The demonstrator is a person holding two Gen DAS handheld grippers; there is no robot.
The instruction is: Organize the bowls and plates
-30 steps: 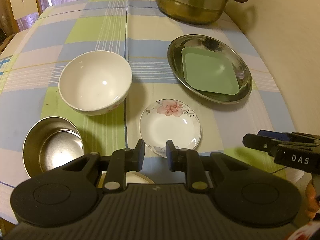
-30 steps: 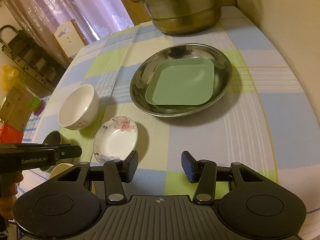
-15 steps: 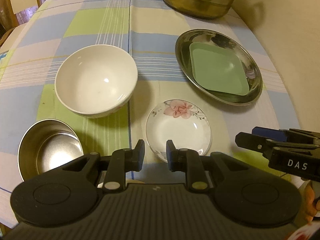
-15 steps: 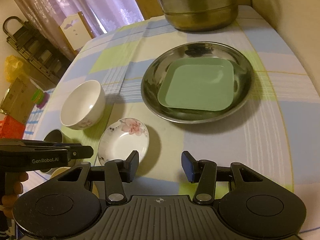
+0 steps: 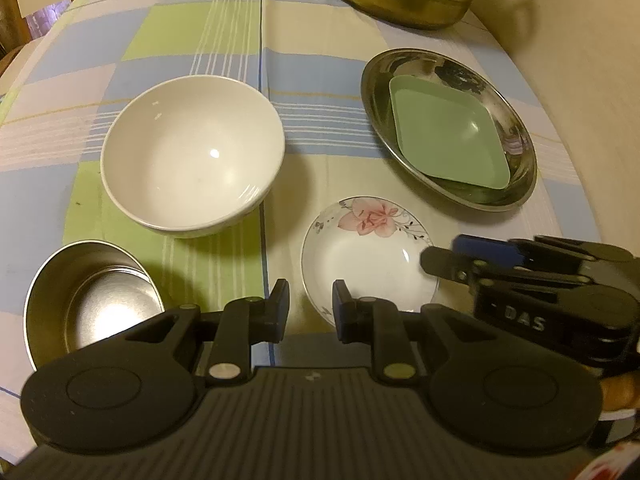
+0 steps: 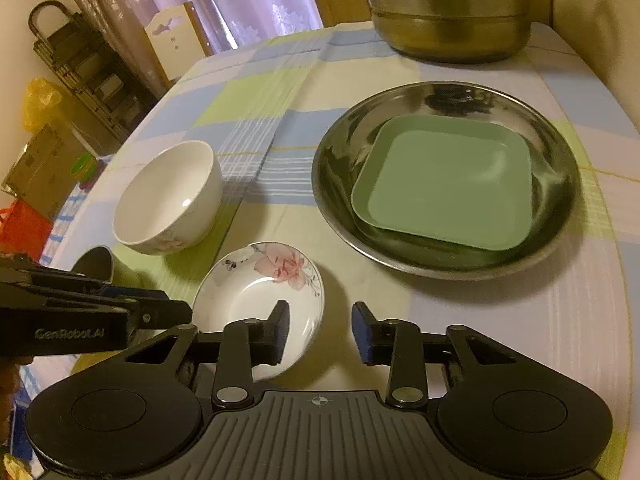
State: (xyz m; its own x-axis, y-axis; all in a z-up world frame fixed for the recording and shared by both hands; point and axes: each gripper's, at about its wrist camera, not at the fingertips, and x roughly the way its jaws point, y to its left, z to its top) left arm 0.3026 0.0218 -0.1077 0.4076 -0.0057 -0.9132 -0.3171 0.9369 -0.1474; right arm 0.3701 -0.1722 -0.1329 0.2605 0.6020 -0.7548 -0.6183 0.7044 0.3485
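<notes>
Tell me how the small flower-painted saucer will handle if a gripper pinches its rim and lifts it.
The flower-painted saucer looks glazed and glossy, so the pads may slip on its thin rim. It looks like ceramic: stiff, probably brittle if dropped. Shallow and flat-lying, it seems unlikely to roll, though a one-sided rim pinch could let it tilt.

Glossy ceramic bowl (image 5: 192, 156), cloth tablecloth (image 5: 304, 24)

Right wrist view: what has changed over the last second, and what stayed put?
The right gripper has moved in on the small white saucer with a pink flower, and its fingers have just been closing, one finger now over the saucer's rim; nothing is gripped yet. The left gripper edged nearer too. The white ceramic bowl, the green square plate and the round steel tray stayed put.
</notes>
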